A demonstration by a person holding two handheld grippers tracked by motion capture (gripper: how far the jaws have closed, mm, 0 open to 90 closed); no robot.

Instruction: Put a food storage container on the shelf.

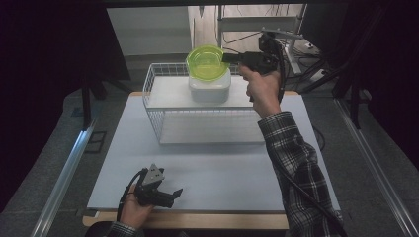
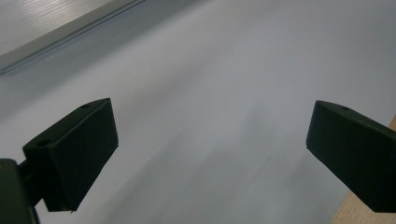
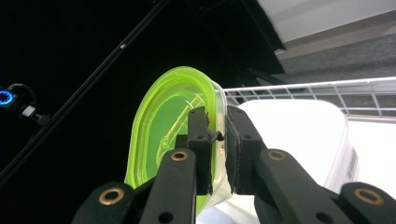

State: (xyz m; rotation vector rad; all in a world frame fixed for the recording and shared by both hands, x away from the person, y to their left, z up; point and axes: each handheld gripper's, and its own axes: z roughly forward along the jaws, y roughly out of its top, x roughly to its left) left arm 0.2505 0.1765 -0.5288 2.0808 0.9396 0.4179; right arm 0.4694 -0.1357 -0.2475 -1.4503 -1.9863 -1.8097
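Spread and idle on our white table (image 1: 207,163), left gripper (image 1: 170,195) waits while right gripper (image 1: 228,58) pinches the translucent green plastic lid (image 1: 206,62) by its rim, clear of the white plastic container (image 1: 210,89).

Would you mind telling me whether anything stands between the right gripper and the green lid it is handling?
Nothing visible does. The right gripper is shut on the rim of the green lid, which sits tilted above the white container on the wire rack. The left gripper rests open, far off.

Right tool (image 1: 228,58) raised, clamped; left tool (image 1: 174,196) gaping.
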